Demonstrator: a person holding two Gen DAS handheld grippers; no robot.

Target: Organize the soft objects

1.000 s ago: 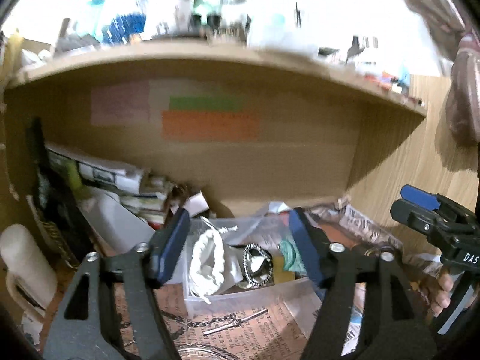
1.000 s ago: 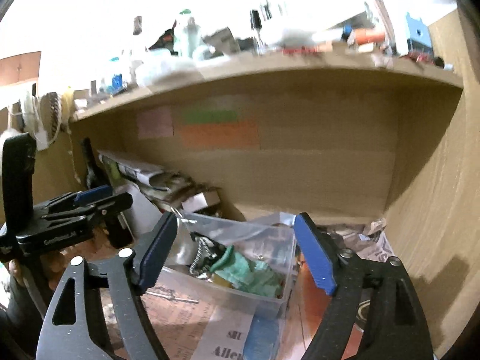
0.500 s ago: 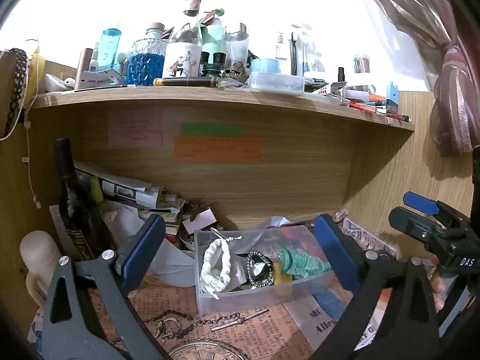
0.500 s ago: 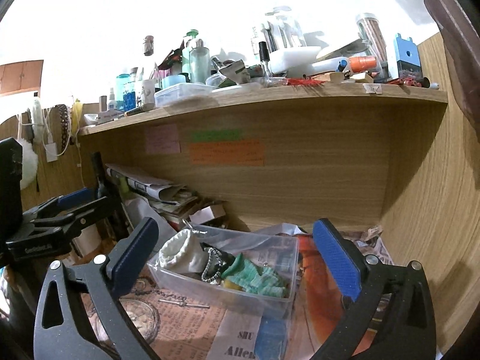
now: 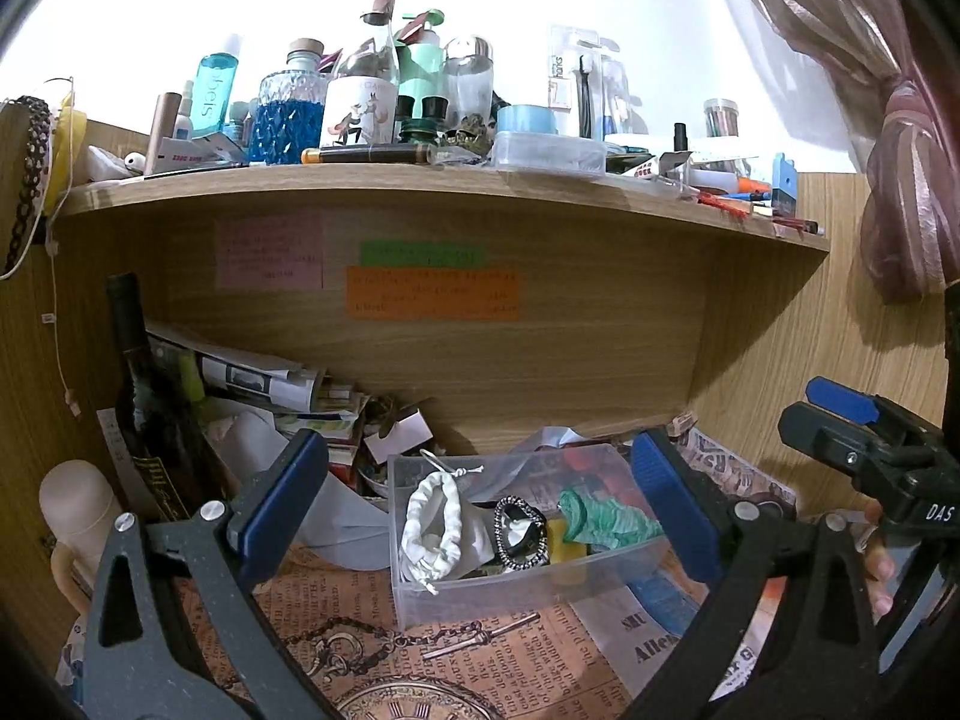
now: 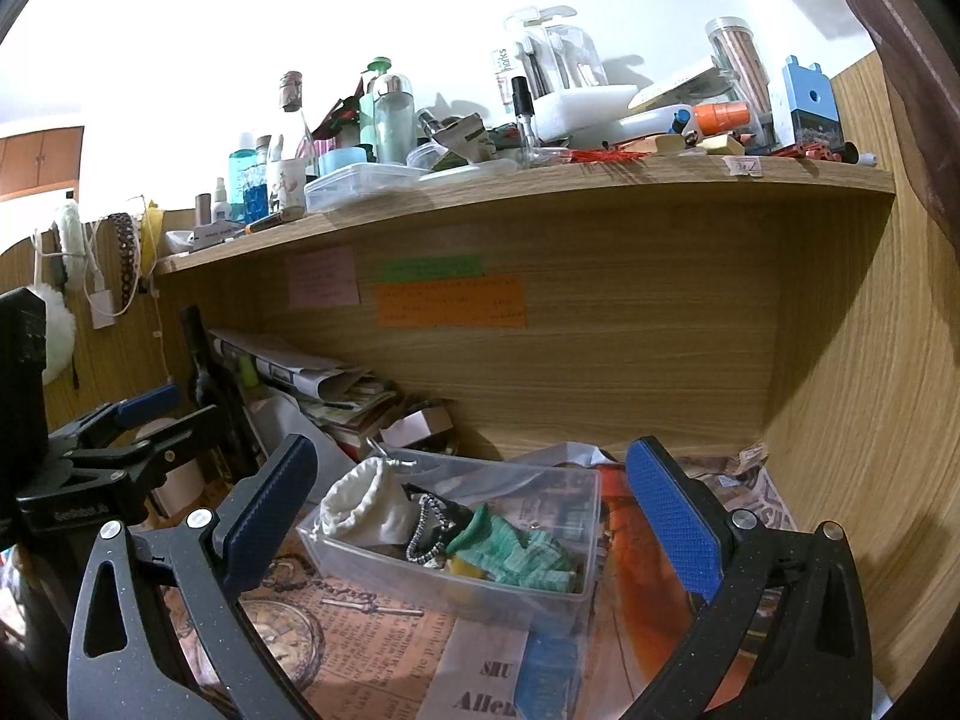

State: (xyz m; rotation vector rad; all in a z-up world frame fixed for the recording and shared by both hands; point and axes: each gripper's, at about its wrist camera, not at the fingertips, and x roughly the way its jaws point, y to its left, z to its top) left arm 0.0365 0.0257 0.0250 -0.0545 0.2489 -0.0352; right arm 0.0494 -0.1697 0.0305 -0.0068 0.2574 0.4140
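Note:
A clear plastic box (image 5: 528,585) (image 6: 540,591) stands on the newspaper-covered desk under a wooden shelf. In it lie a white drawstring pouch (image 5: 433,525) (image 6: 369,507), a black beaded ring (image 5: 521,531) (image 6: 429,525), a green knitted piece (image 5: 606,519) (image 6: 522,549) and something yellow (image 5: 567,543). My left gripper (image 5: 480,510) is open and empty, held back from the box. My right gripper (image 6: 468,519) is open and empty, also back from the box. The right gripper also shows at the right of the left wrist view (image 5: 864,450).
A dark bottle (image 5: 150,396), stacked papers and magazines (image 5: 270,384) and a beige container (image 5: 78,510) crowd the left of the desk. The shelf above (image 5: 420,180) holds several bottles and boxes. A wooden side wall (image 6: 870,390) closes the right.
Both grippers have pulled back and up from the box and their jaws have opened wider. The white pouch now shows in the box in the right wrist view.

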